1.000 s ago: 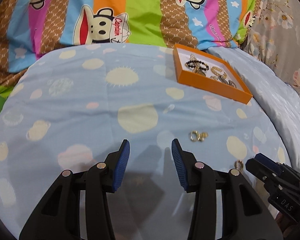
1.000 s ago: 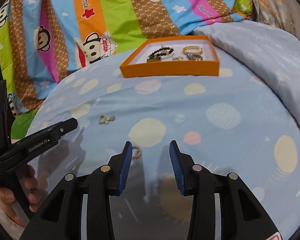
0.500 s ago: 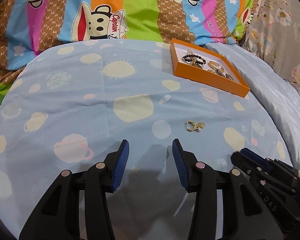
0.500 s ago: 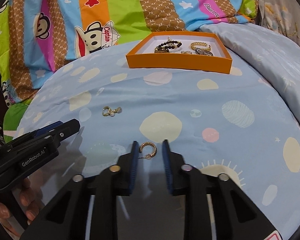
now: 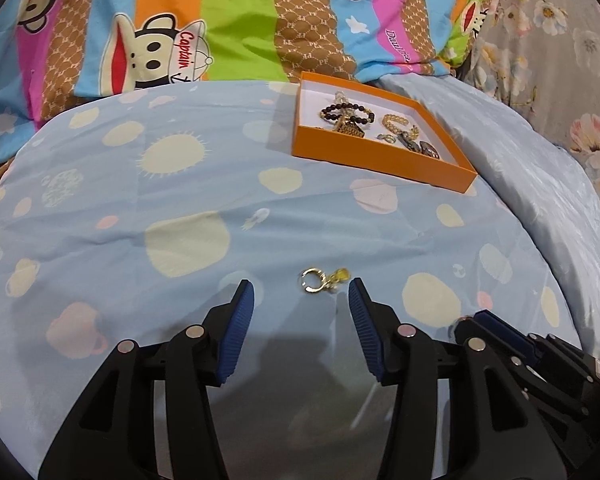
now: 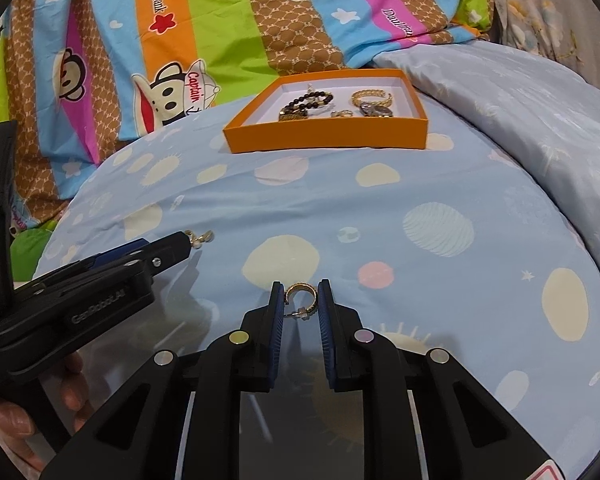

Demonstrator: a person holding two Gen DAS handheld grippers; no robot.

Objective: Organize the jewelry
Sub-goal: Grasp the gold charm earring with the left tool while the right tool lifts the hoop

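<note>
My right gripper (image 6: 299, 294) is shut on a gold hoop earring (image 6: 300, 295), held between its blue pads just above the blue sheet. My left gripper (image 5: 302, 292) is open, its fingers either side of a gold ring-and-charm earring (image 5: 320, 280) lying on the sheet; that earring also shows in the right wrist view (image 6: 200, 237), at the left gripper's tip. An orange tray (image 5: 374, 162) further back holds a dark bead bracelet (image 5: 346, 111), a gold chain bracelet (image 5: 396, 122) and small pieces. The tray also shows in the right wrist view (image 6: 324, 140).
The blue spotted sheet (image 5: 180, 200) covers a rounded cushion that falls away at the sides. A striped monkey-print blanket (image 5: 172, 32) lies behind it, and floral fabric (image 5: 560, 40) to the right. The right gripper's body (image 5: 540, 364) sits close at my left gripper's right side.
My right gripper closed onto the gold hoop earring. My left gripper moved forward and right until the charm earring lay between its open fingers.
</note>
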